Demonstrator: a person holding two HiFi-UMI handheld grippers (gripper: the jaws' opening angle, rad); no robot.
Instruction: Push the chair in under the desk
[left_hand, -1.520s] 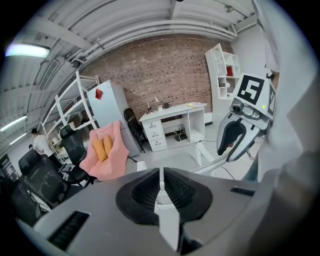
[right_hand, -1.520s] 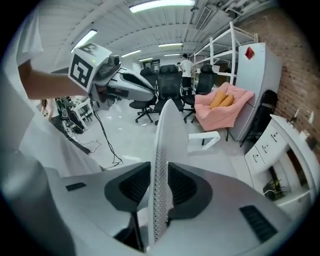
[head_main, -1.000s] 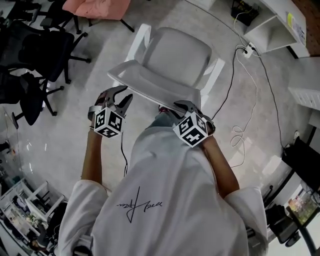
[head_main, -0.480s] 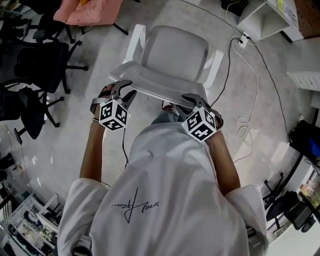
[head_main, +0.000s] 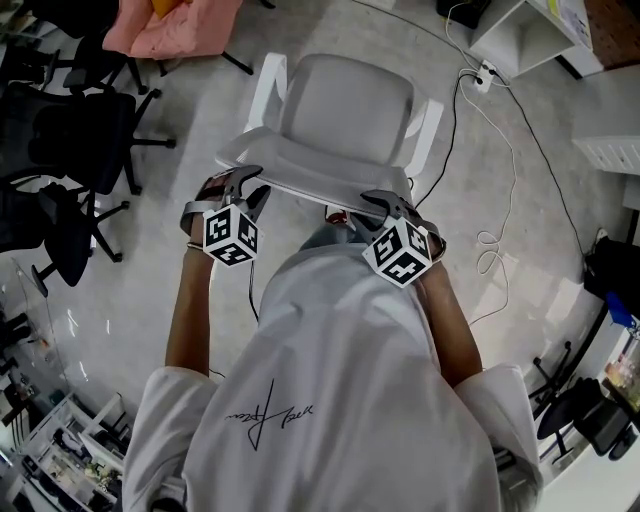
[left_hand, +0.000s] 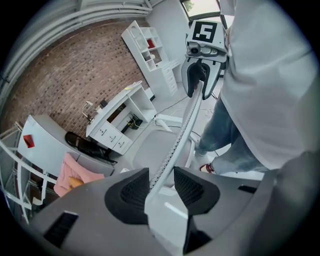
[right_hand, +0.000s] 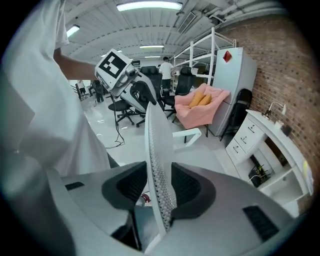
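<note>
Far left: two black office chairs (head_main: 85, 115) in view, possibly more behind them. One pink cloth (head_main: 170, 25) at top left with something orange on it.

Left gripper (head_main: 250, 184): jaws apart, straddling the left end of the backrest (head_main: 310, 165) top rim. Gap at the pads, not clamped.

One white chair (head_main: 345, 95), two armrests, on open floor right in front of the person, seat facing away from them. It's clear of the desk (head_main: 525, 45), not under it.

Right gripper (head_main: 388, 203): jaws apart too, right end of the rim between them, pads close alongside.

One power strip (head_main: 484, 80) with cables on the floor. The desk's open bay holds a dark jumble plus cables. One white shelf unit (left_hand: 150, 47) beyond; its cubbies hold a few small items, too small to name.
</note>
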